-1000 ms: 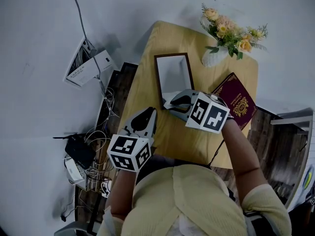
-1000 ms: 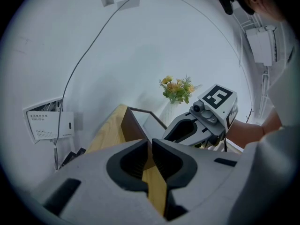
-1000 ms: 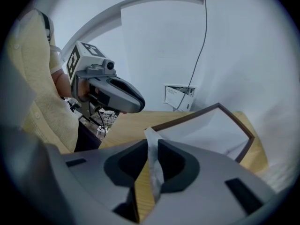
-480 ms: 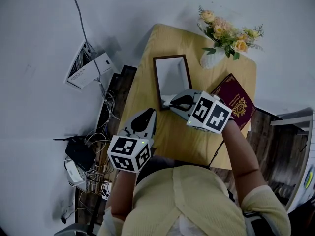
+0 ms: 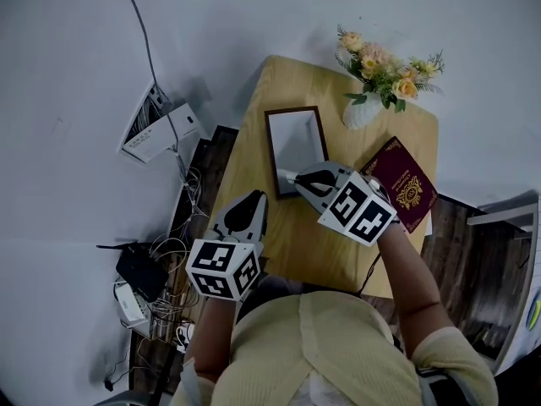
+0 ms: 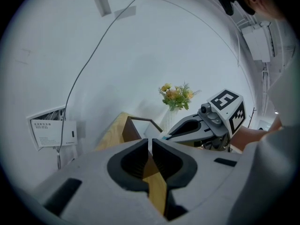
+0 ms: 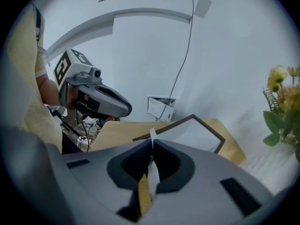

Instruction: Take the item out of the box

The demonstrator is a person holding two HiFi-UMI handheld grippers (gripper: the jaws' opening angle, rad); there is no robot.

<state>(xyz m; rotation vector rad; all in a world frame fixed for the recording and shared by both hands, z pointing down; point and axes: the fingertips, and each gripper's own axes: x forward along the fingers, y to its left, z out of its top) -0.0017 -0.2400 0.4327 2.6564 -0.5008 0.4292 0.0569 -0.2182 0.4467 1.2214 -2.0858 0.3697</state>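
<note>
An open box [image 5: 296,138] with a dark brown rim and white inside lies on the wooden table [image 5: 254,155]. My right gripper [image 5: 286,177] is at the box's near edge. Its jaws have just been closing and now pinch a thin white sheet [image 7: 152,172], whose tip [image 7: 152,134] sticks up between the pads, slightly above the box [image 7: 197,132]. My left gripper [image 5: 252,200] hovers over the table's near left edge, shut with nothing in it. The left gripper view shows the right gripper [image 6: 165,136] beside the box [image 6: 136,124].
A white vase of flowers [image 5: 380,62] stands at the table's far right corner. A maroon passport [image 5: 404,184] lies to the right of the box. Left of the table are a white wall box [image 5: 156,129] and tangled cables and devices [image 5: 144,273] on the floor.
The right gripper's jaws have closed on the white sheet at the box's near edge, and it has lifted slightly. The left gripper has stayed in place.
</note>
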